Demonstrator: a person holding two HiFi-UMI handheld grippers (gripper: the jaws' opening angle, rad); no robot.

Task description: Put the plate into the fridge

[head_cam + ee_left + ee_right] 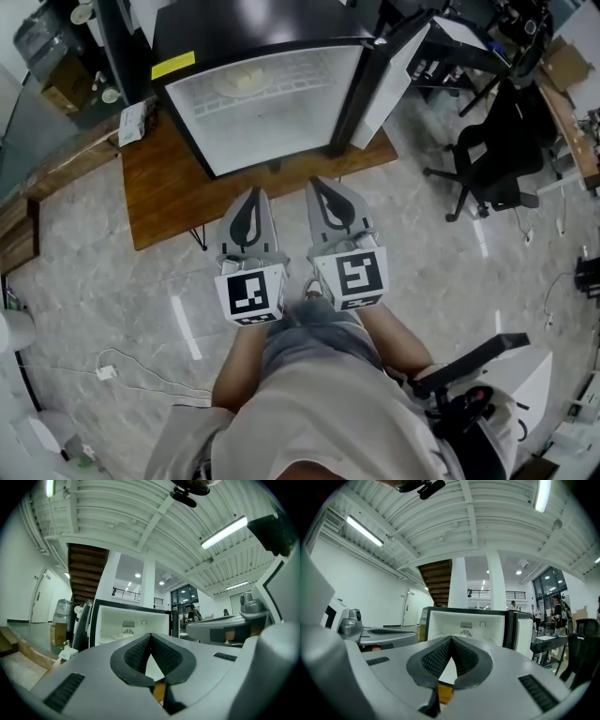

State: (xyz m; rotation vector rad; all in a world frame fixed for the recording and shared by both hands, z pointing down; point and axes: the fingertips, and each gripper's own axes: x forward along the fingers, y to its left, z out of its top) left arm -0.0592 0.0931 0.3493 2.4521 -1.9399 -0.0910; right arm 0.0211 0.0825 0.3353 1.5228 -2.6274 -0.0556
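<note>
Head view: plate [246,80] lies at the back edge of the shelf inside the open fridge [349,94] on the desk [169,192], straight ahead of left gripper [254,194] and right gripper [320,184], equally near, jaws clenched empty.

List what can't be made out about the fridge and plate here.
- Plate: head view, a pale shape on the fridge shelf; too small for detail.
- Fridge floor: both gripper views, hidden behind the left gripper and right gripper.
- Table: head view, back part hidden under the fridge.
</note>
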